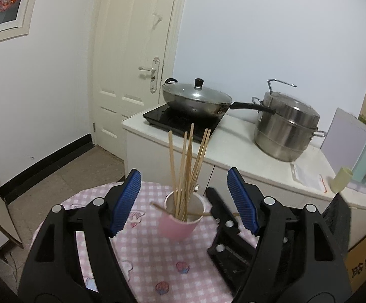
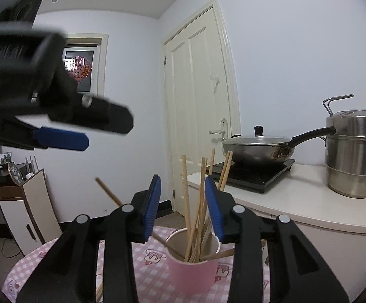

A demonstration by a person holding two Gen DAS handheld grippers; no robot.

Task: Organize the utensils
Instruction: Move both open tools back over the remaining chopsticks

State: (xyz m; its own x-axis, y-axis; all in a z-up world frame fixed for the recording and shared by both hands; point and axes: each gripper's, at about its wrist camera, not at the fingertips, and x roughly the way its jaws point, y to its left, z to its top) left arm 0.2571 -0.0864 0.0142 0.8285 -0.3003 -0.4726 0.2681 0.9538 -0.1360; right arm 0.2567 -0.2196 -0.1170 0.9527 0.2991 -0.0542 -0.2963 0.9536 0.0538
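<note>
The left claw (image 1: 184, 199) is held wide and empty; the right claw (image 2: 183, 208) is narrowly parted, gripping nothing; the pink cup (image 1: 179, 223) of chopsticks (image 1: 186, 166) stands just ahead of both on the desk (image 1: 142, 255).

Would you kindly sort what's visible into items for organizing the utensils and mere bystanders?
Job: chopsticks, pink cup, left gripper, right gripper.
Bystanders: lidded wok, steel steamer pot, induction hob, door.

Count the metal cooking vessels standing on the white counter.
2. A lidded wok sits on the black cooktop by the door; a steel steamer pot stands to its right. More may sit beyond the picture's edge.
</note>
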